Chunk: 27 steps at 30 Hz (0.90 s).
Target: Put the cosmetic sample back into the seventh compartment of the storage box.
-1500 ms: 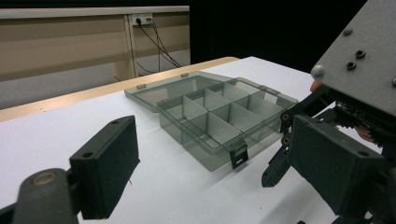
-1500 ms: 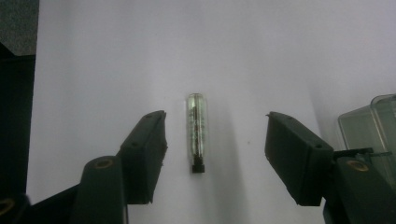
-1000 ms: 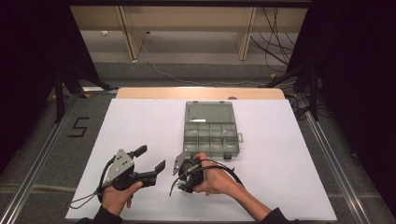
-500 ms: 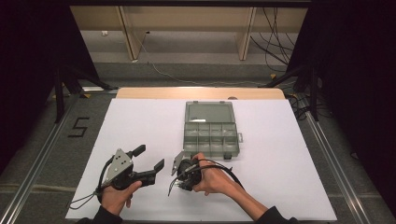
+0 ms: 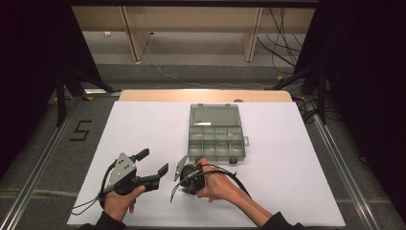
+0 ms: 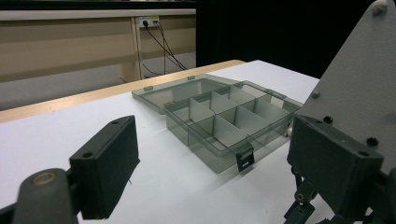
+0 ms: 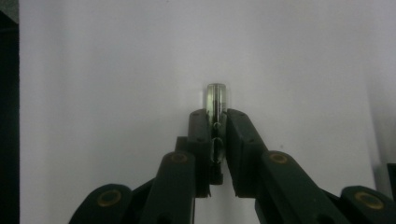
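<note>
Right hand-held gripper (image 7: pixel 217 126) is clamped on a small clear tube (image 7: pixel 217 100), jaws nearly together, the tube's rounded end poking out past the tips over the white bench (image 5: pixel 143 129). Looks like a tiny vial or pin; too small to say which. In the high view this right hand-held gripper (image 5: pixel 184 167) sits low near the bench's front edge, pointing down.

Likely step: carry the tube to the open box (image 5: pixel 216 139), which lies just ahead of the right hand-held gripper and a little to its right. To do it well, I'd say keep the squeeze steady, lift straight before swinging over, clear the near wall of the box, and release low inside one compartment so the tube doesn't bounce or roll. The grip is narrow and a round tube could slip or twist.

Left hand-held gripper (image 6: pixel 201 177) has jaws wide apart, holding nothing, hovering beside the right one; from it the box (image 6: pixel 229 121) is ahead, lid folded back flat, compartments seemingly empty.
</note>
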Available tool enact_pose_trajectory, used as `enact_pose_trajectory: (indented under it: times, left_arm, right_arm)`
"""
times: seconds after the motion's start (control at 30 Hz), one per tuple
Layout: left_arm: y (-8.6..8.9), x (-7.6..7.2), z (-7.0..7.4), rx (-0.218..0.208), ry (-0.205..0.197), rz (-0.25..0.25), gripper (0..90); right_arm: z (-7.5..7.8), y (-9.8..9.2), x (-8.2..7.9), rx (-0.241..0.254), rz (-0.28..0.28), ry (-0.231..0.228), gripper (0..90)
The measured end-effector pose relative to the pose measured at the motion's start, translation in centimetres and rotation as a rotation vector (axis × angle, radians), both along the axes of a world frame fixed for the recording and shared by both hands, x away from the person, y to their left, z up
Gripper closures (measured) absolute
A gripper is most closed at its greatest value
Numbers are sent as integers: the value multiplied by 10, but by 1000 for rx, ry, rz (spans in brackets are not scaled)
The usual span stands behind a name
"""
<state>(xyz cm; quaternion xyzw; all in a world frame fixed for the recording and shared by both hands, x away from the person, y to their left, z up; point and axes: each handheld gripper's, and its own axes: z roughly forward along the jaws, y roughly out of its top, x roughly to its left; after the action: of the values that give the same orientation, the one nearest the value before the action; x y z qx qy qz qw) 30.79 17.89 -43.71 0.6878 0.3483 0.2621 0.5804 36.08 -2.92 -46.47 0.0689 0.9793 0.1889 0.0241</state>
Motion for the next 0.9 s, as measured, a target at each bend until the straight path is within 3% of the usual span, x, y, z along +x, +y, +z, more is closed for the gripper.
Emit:
enact_pose_trajectory:
  times: [0.3, 0.9]
  left_arm:
    - [-1, 1, 0, -8, -9, -8, 155]
    - [-1, -1, 0, 0, -2, -9, 155]
  right_arm:
    - [11, -10, 2, 57, -16, -29, 809]
    - [30, -35, 11, 162, -115, -68, 809]
